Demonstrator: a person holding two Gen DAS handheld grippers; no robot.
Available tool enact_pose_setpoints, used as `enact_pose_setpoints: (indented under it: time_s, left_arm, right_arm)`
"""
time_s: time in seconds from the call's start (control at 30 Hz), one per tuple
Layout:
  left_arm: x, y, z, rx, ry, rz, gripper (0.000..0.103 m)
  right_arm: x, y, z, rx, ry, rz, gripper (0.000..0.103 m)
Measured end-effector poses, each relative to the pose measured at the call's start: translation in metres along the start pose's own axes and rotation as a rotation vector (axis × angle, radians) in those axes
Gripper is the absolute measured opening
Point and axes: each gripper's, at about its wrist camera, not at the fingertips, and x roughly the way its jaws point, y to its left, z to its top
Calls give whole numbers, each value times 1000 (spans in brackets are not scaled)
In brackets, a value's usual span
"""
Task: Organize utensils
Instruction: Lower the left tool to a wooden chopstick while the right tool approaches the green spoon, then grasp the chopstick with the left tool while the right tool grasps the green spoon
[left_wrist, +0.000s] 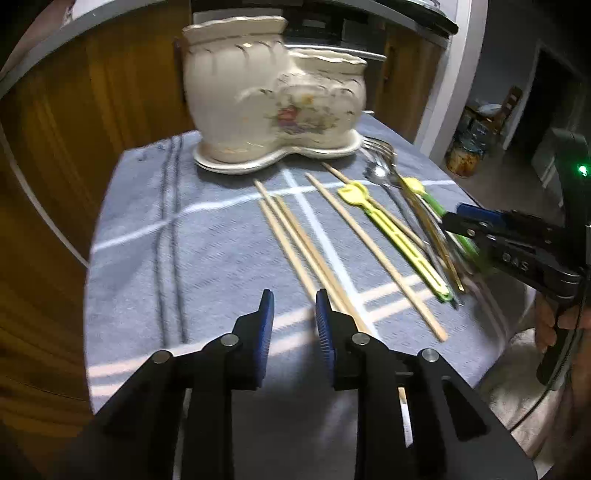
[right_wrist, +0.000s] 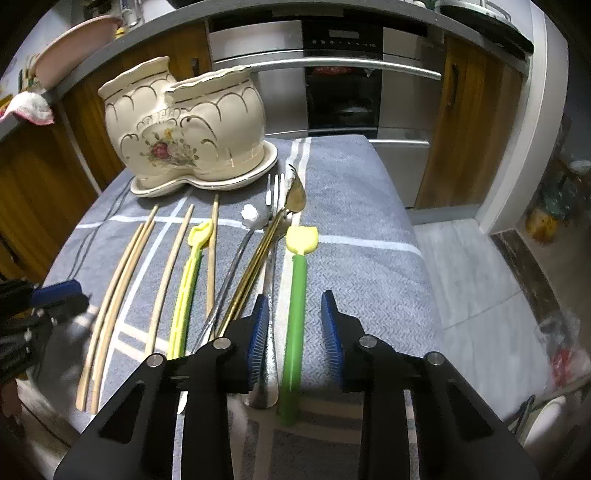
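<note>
Five wooden chopsticks (right_wrist: 110, 291) lie on the grey cloth (right_wrist: 362, 206): three close together at the left, one alone beside them, and one straighter stick partly under the plastic piece. One flat yellow plastic utensil (right_wrist: 186, 291) with a slotted handle lies among them. One green-handled utensil with a yellow head (right_wrist: 297, 291) lies at the right. In the metal bundle one fork (right_wrist: 275, 188) and two spoon bowls (right_wrist: 297, 195) show, with gold-coloured handles (right_wrist: 255, 266) too overlapped to count surely. One cream ceramic holder (right_wrist: 188, 129) with two openings stands on one matching tray (right_wrist: 221, 182).
</note>
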Motion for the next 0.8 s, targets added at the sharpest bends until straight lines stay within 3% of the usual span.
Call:
enact_pose_setpoints:
  time_s: [0.07, 0.17, 0.4, 0.5, 0.67, 0.8]
  left_arm:
    - [3, -5, -2, -1, 11, -17, 24]
    - [9, -12, -4, 29, 23, 41, 24]
    - [19, -7, 5, 14, 56, 39, 24]
    - [23, -9, 10, 38, 72, 75, 24]
    - [20, -10, 10, 71, 118, 57, 24]
    - [18, -4, 7, 97, 117, 34, 18]
  right_arm:
    - [1, 0, 0, -2, 8, -4, 28]
    - [2, -2, -1, 4, 16, -7, 27]
    - [9, -8, 8, 27, 51, 15, 25]
    - [16, -11, 15, 36, 74, 26, 24]
    - [23, -7, 25, 0, 113, 20, 24]
    - [24, -8, 25, 2, 109, 27, 11]
